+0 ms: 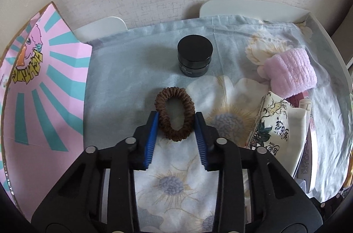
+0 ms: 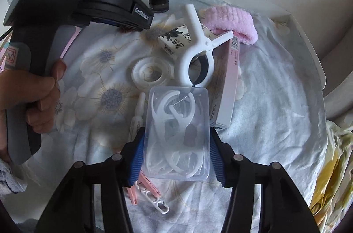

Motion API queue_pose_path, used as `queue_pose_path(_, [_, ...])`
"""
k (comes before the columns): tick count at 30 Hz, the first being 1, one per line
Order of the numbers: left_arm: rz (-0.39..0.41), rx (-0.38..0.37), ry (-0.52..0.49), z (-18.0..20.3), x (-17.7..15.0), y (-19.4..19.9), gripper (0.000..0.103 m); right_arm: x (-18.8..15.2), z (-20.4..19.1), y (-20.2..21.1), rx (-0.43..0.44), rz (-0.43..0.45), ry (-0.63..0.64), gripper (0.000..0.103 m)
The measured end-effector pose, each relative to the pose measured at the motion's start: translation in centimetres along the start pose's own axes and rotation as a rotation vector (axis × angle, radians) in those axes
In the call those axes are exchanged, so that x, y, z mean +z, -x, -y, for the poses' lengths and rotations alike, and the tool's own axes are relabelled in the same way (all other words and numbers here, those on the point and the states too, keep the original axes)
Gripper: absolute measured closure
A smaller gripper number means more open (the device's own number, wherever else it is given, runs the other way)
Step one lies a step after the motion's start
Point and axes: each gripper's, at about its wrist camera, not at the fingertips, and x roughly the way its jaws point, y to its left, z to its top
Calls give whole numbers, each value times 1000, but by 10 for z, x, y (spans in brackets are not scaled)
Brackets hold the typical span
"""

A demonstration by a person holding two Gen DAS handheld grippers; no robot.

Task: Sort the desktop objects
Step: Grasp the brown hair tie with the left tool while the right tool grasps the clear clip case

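left gripper (image 1: 176, 120): around scrunchie (image 1: 175, 114) | right gripper (image 2: 176, 142): clamps floss box (image 2: 177, 133)

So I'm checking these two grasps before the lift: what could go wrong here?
The left tool pinches the soft brown scrunchie near its fingertips, so it could squirm free. The right tool squeezes the clear floss-pick box; the thin plastic may flex or slip, and lifting might nudge the white clamp touching its far edge.

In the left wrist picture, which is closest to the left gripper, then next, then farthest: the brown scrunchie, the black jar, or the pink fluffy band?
1. Brown fabric scrunchie: between the left gripper's fingers.
2. Round black jar: straight ahead, beyond the scrunchie.
3. Pink fluffy band: far right.
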Motion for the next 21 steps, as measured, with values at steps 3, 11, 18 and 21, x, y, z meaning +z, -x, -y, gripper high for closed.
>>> queue_pose_path(3, [-11,-10,23,-8,-2,3,86,-2,6,3,21,5,-28,54])
queue_pose_path(11, [5,-31,48,-27,-6,29,87,3,8,18,38,47,-20,54])
queue_pose_path(18, [29,-60,48,-31,1,56,87,4,-1,41,41,94,-9,54])
queue_pose_path(21, [48,-76,42,-22,8,73,87,7,-1,50,50,113,-15,54])
